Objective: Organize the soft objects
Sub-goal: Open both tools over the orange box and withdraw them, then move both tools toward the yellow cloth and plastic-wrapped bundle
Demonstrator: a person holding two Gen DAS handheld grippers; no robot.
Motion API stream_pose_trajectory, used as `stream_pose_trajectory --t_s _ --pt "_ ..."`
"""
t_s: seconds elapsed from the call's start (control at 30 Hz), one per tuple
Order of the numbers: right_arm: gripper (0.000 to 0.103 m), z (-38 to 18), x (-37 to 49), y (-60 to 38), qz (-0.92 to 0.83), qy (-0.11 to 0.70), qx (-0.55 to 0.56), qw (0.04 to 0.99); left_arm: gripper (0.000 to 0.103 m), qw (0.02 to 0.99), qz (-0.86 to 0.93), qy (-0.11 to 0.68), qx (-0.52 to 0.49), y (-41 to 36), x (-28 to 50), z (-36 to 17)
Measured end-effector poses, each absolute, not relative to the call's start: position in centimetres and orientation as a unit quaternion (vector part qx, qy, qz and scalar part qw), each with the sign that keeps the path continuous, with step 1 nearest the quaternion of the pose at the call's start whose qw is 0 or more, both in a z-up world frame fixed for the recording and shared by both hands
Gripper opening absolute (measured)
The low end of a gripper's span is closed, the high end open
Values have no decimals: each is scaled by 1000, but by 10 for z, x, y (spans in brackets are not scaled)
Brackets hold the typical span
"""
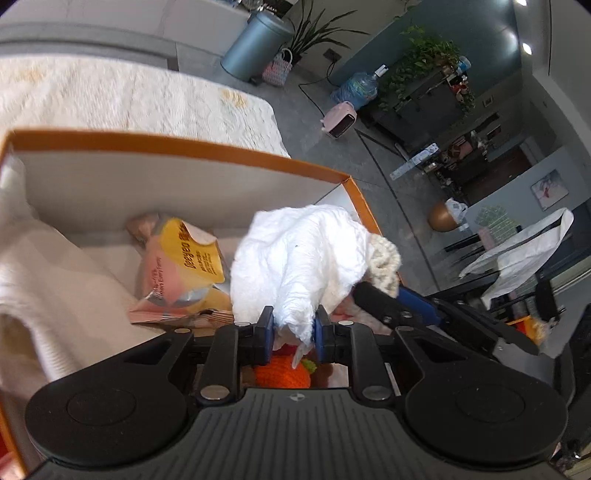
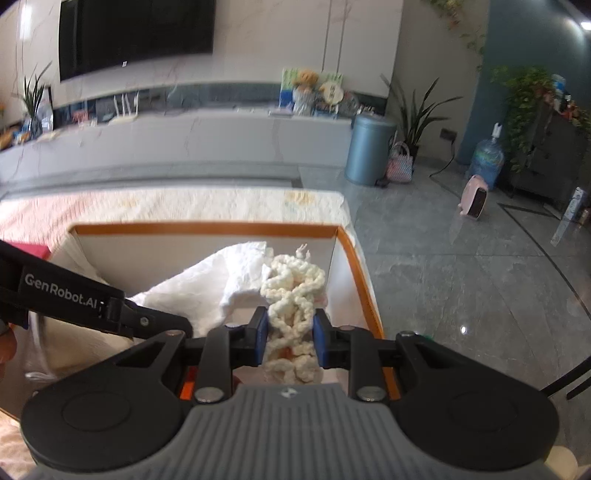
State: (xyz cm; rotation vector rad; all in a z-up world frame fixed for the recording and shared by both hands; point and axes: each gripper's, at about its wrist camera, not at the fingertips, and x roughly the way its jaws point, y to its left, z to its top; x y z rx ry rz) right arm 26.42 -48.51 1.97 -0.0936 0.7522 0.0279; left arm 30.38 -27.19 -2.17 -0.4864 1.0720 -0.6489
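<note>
Left hand-held gripper (image 1: pixel 294 329) grips white cloth (image 1: pixel 299 258) over orange-rimmed box (image 1: pixel 177 146)

A grey tiled floor (image 2: pixel 443 258) spreads past the bench's right edge. On it a blue-grey cylindrical bin (image 2: pixel 370 149) stands against the low grey wall unit (image 2: pixel 184 144), a pink woven basket (image 2: pixel 400 166) just beside it and a leafy plant (image 2: pixel 417 110) behind. Farther right are a water jug (image 2: pixel 487 158) and a small pink heater (image 2: pixel 474 197). A dark television (image 2: pixel 136 33) hangs on the wall.
</note>
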Motion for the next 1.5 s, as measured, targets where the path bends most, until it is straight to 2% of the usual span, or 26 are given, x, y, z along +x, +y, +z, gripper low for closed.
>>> stream_pose_trajectory --t_s 0.2,0.23,0.27,0.4,0.47,0.5,0.63,0.73,0.83,1.03,1.2,1.5 --pt "26 -4 281 -491 23 421 -41 906 29 762 -302 518 -243 -274 314 -36" --pt "29 -7 281 -490 26 425 -42 904 31 762 -303 519 -242 -274 314 -35" --pt "34 -9 281 -488 29 425 -44 904 38 762 -304 519 -239 -274 314 -33" --pt "41 -12 278 -484 30 422 -50 905 61 775 -300 513 -217 -279 311 -18" --pt "43 -10 278 -482 31 421 -50 905 65 787 -296 502 -203 -277 307 -8" --pt "46 -8 275 -480 30 419 -53 906 65 791 -296 498 -196 -276 304 -3" --pt "68 6 262 -471 26 403 -77 912 66 812 -289 478 -171 -267 290 20" --pt "72 22 249 -463 25 389 -92 916 66 826 -291 456 -157 -257 275 40" --pt "80 43 232 -454 25 368 -90 925 66 847 -290 424 -140 -241 254 61" --pt "85 79 186 -420 42 301 -43 952 66 889 -281 344 -112 -198 196 100" --pt "86 88 146 -371 62 242 -1 968 66 924 -253 277 -76 -155 147 121" --pt "86 72 102 -278 106 205 57 971 66 952 -138 269 -51 -70 95 107"
